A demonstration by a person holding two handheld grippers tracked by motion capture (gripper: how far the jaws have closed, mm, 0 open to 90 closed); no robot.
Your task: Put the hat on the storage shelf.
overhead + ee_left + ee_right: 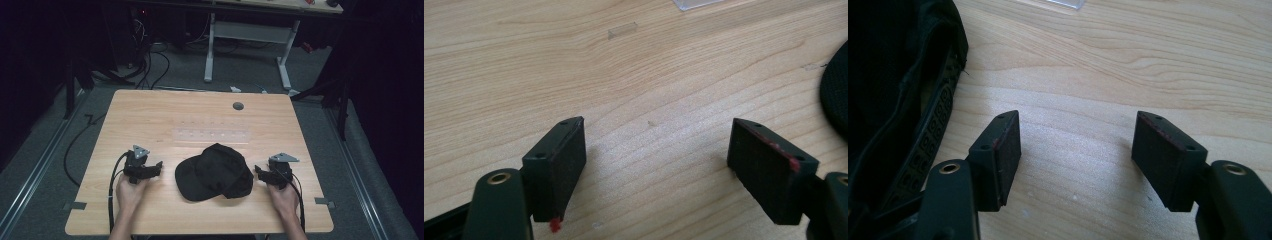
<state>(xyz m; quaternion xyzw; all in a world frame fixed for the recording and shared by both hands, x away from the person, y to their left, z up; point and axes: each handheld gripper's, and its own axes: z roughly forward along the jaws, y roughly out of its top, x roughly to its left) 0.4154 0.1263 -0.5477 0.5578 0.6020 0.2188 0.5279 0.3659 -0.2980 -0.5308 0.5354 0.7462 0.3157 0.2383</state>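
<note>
Evidently both hands are parked on either side of the thing they mean to handle. On the left, the left gripper (159, 165), black with a grey three-cornered plate on top, rests low on the pale wooden tabletop (150, 115), aimed toward the middle; in the left gripper view its jaws stand well apart over bare wood, nothing between them, which reads as readiness rather than a grip. At the centre lies the black fabric baseball cap (215, 172), flat on the table between the two grippers, brim toward the left one, near each but touched by neither. Just beyond it sits a clear plastic strip (211, 135), hard to make out against the grain. On the right, the right gripper (258, 171) mirrors the first, jaws likewise spread and empty, the cap's strap edge (935, 125) just beside its left jaw. I judge a two-sided pickup is intended. Whatever is inside the cap is hidden, and the room beyond the table is too dark to read.
</note>
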